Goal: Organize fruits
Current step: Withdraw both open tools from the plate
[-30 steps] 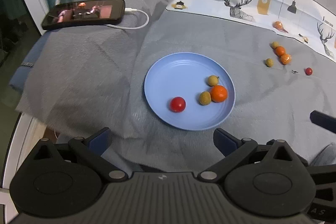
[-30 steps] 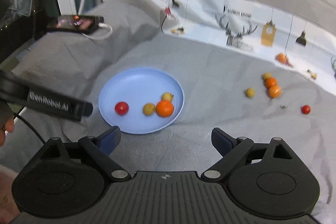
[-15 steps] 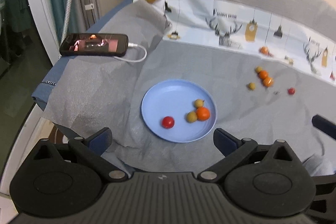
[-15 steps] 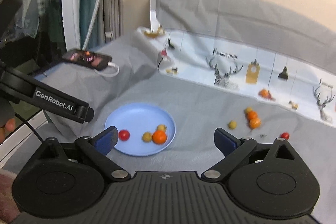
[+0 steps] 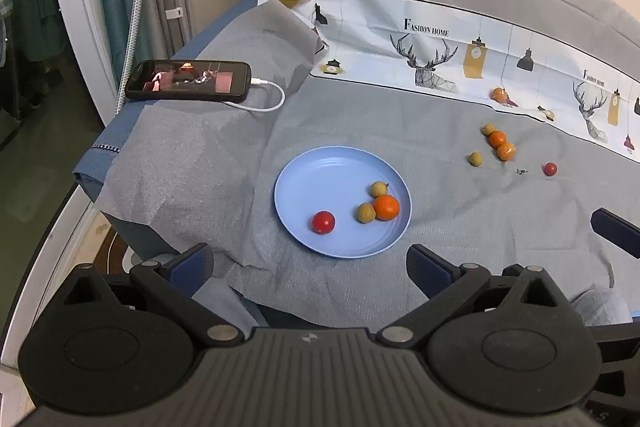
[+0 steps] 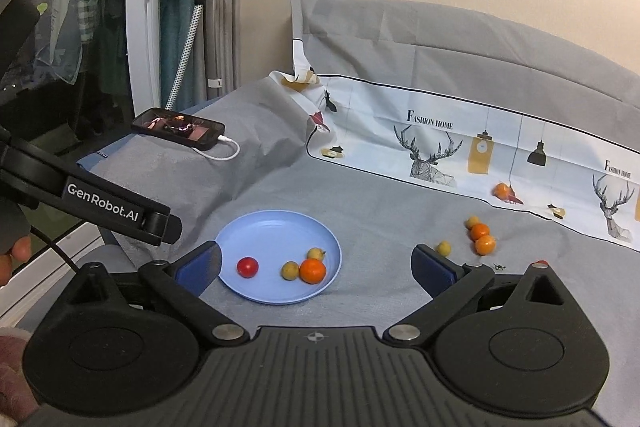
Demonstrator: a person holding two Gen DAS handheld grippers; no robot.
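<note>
A blue plate (image 5: 320, 171) (image 6: 272, 227) lies on the grey cloth. It holds a red tomato (image 5: 323, 222) (image 6: 247, 266), an orange (image 5: 386, 207) (image 6: 312, 270) and two yellow-green fruits (image 5: 366, 212) (image 6: 289, 270). Loose on the cloth to the right lie two oranges (image 5: 501, 145) (image 6: 482, 238), yellow-green fruits (image 5: 475, 159) (image 6: 443, 248) and a red tomato (image 5: 550, 169). My left gripper (image 5: 310, 263) is open and empty, near the front of the plate. My right gripper (image 6: 316, 261) is open and empty, held back above the plate's near side.
A phone (image 5: 189, 81) (image 6: 178, 128) with a white cable lies at the back left on the cloth. A printed white sheet (image 5: 460, 55) runs along the back. The cloth's edge drops off at the left. A steamer pole (image 6: 196, 7) stands behind.
Both grippers have drawn back and up from the plate, so more of the room and back wall shows. The fruits and plate have not moved.
</note>
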